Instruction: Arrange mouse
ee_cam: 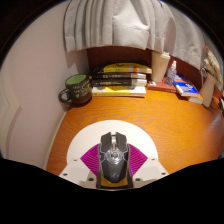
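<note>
A black gaming mouse [112, 158] with grey trim lies lengthwise between my fingers, its nose pointing away from me. My gripper [112, 150] is closed on it: the magenta pads [90, 158] press against its left and right sides. A white rounded surface [112, 126] shows just around and beyond the mouse, over the orange-brown wooden desk [60, 135]. The mouse's underside is hidden, so I cannot tell whether it rests on that surface or is lifted off it.
At the back of the desk stand a dark green mug [76, 90] on the left, a stack of books [123, 78] in the middle, and a small bottle [170, 72] and a blue item [187, 88] on the right. White curtains [115, 25] hang behind.
</note>
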